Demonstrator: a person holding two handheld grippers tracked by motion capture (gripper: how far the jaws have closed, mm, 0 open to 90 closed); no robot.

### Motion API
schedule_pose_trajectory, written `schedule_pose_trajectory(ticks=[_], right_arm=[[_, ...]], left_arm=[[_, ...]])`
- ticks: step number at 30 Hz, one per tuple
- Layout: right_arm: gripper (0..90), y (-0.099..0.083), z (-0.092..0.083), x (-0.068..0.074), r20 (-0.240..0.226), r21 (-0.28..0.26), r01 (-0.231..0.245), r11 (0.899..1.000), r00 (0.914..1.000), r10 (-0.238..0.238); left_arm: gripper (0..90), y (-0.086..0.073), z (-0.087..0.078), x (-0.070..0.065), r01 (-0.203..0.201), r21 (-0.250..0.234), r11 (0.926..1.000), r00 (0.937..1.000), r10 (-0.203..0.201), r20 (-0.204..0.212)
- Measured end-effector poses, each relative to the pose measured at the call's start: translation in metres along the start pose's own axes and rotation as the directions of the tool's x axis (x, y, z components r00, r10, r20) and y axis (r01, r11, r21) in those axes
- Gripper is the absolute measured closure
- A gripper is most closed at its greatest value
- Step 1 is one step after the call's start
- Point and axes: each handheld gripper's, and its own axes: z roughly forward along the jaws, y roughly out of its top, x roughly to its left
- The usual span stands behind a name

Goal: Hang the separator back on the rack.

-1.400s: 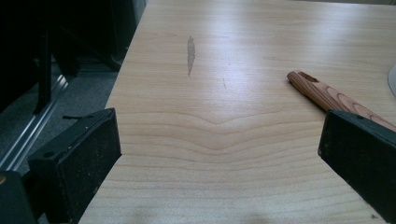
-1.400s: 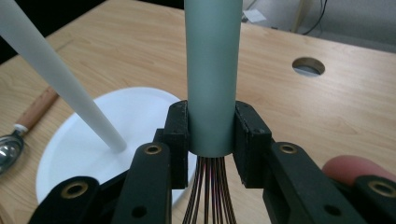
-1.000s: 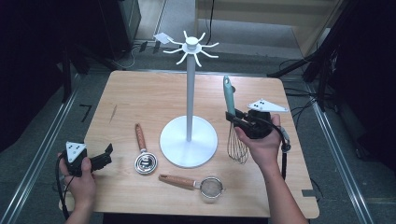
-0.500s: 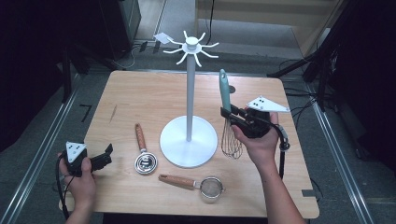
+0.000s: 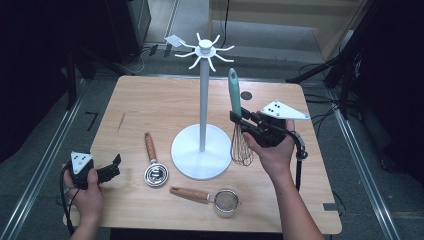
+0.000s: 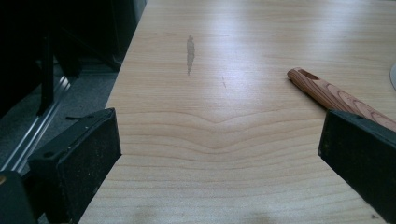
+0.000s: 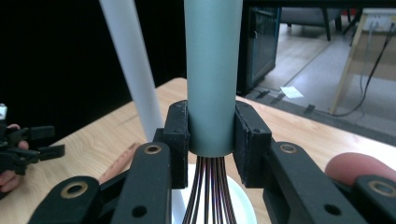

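Right of centre, the right tool clamps the teal-handled wire whisk upright, just right of the white hook stand; the left tool rests open.

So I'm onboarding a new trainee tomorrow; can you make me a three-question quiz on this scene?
1. True or false: the right claw grips the whisk by its handle.
2. Which lies nearest the left claw? A) strainer B) jigger C) whisk
3. Fill in: the left claw's jaws are ____.

Key: 1 true; 2 B; 3 open.
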Motion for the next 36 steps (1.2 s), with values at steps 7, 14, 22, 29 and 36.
schedule_pose_trajectory(ticks=[7,14,22,29,36], right_arm=[[71.0,0.006,-0.004,0.011,-0.026,-0.032,0.034,0.999,0.999,-0.035],[71.0,0.011,-0.006,0.018,-0.039,-0.057,0.056,0.997,0.9975,-0.058],[71.0,0.02,-0.011,0.021,-0.034,-0.091,0.058,0.994,0.9975,-0.061],[71.0,0.025,-0.016,0.022,-0.043,-0.124,0.054,0.991,0.9973,-0.06],[71.0,0.031,-0.022,0.023,-0.059,-0.156,0.026,0.987,0.9976,-0.036]], left_arm=[[0.0,0.0,0.0,0.0,0.001,-0.001,1.0,1.0,-0.001,0.003],[0.0,0.0,0.0,0.0,0.0,0.001,1.0,1.0,0.0,0.001],[0.0,0.0,0.0,0.0,0.001,0.001,1.0,1.0,-0.001,0.004],[0.0,0.0,0.0,0.0,0.001,0.001,1.0,1.0,-0.001,0.003],[0.0,0.0,0.0,0.0,0.0,0.0,1.0,1.0,0.0,0.003]])
